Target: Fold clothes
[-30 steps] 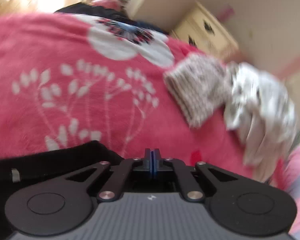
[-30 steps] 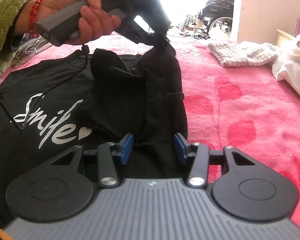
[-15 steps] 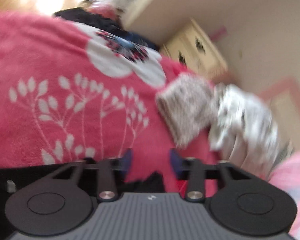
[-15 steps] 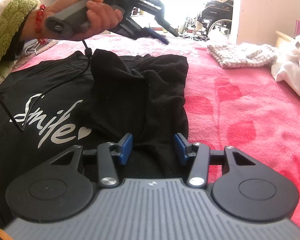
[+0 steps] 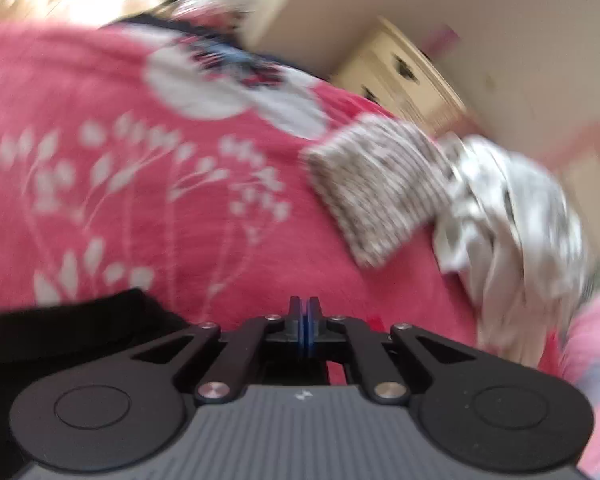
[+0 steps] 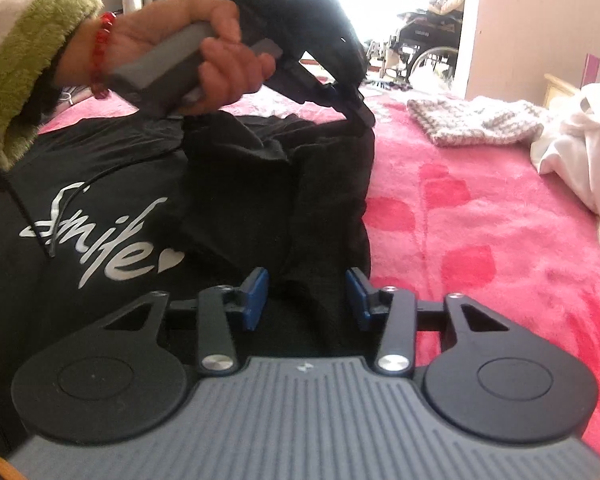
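Legible text: one item.

"Smile", white cursive script ending in a small white heart, printed on the front of the black shirt (image 6: 112, 236) that lies on the pink blanket (image 6: 480, 240); seen in the right wrist view, slanting up to the right, with a thin black cable crossing its first letter. A small pale logo mark sits at the top centre of each gripper's grey ribbed body, too small to read in either view. The white plant and round motifs on the blanket in the left wrist view are pattern only, blurred, and carry no lettering. No numbers, brand names or signs are readable elsewhere.
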The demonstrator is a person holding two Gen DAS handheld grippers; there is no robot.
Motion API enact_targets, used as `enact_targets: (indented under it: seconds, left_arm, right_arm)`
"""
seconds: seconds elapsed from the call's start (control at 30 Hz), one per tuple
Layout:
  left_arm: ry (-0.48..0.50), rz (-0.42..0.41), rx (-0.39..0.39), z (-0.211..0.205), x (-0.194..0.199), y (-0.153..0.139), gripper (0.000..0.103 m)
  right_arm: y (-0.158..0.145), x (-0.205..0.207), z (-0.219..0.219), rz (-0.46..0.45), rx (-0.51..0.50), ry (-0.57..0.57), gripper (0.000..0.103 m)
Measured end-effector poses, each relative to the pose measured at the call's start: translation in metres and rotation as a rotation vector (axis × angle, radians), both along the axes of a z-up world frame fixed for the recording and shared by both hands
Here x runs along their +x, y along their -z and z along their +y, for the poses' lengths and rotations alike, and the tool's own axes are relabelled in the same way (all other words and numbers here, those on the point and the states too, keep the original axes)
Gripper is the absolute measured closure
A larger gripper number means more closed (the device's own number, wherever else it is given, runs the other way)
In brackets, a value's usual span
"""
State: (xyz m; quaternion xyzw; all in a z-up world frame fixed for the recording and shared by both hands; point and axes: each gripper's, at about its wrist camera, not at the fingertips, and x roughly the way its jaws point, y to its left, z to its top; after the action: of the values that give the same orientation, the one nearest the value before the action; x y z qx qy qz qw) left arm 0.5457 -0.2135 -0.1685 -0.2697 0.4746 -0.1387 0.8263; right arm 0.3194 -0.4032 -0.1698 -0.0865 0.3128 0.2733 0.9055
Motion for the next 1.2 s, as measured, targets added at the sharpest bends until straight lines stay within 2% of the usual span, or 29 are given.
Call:
enact_targets:
  seconds: [0.13,0.23,0.33,0.43,0.57,0.6,0.63,0.67,0.7,0.8,0.93,1.07,1.2]
  left_arm:
    - [-0.074,-0.014,-0.052,0.011,0.0,0.006,0.102]
    - [-0.092,-0.019,-0.08,0.013,0.002,0.008,0.102]
    - [-0.094,-0.02,-0.084,0.01,0.002,0.008,0.102]
    - [-0.093,-0.008,-0.095,0.01,0.004,0.01,0.102]
    - [-0.062,0.013,-0.123,0.011,0.006,0.012,0.1]
    - [-0.05,0.021,-0.13,0.012,0.006,0.011,0.091]
    - [-0.039,0.021,-0.133,0.014,0.006,0.009,0.077]
    - [-0.029,0.012,-0.129,0.015,0.005,0.006,0.07]
    - [-0.022,-0.003,-0.121,0.018,0.004,0.002,0.063]
    - [0.004,-0.029,-0.106,0.027,-0.002,-0.01,0.063]
    - [0.056,-0.066,-0.044,0.042,-0.021,-0.026,0.061]
    - [0.107,-0.088,0.037,0.054,-0.046,-0.038,0.06]
    - [0.156,-0.129,0.115,0.06,-0.068,-0.048,0.057]
  right_arm:
    - [-0.016,0.002,-0.011,-0.012,0.011,0.018,0.066]
    - [-0.021,0.017,-0.017,0.039,0.051,0.024,0.064]
    - [-0.027,0.018,-0.015,0.015,0.045,-0.016,0.064]
    - [-0.028,0.003,-0.002,-0.065,-0.058,-0.114,0.065]
    - [-0.012,-0.011,0.017,-0.164,-0.277,-0.189,0.066]
    - [-0.007,-0.012,0.022,-0.178,-0.315,-0.199,0.066]
    - [-0.003,-0.012,0.026,-0.193,-0.351,-0.208,0.066]
    - [0.0,-0.013,0.03,-0.215,-0.381,-0.217,0.066]
    - [0.002,-0.015,0.034,-0.239,-0.409,-0.227,0.066]
    - [0.006,-0.018,0.042,-0.295,-0.474,-0.246,0.071]
    - [0.01,-0.026,0.045,-0.355,-0.563,-0.252,0.096]
    - [0.002,-0.022,0.033,-0.354,-0.55,-0.169,0.099]
    - [-0.001,-0.006,0.017,-0.294,-0.524,-0.078,0.099]
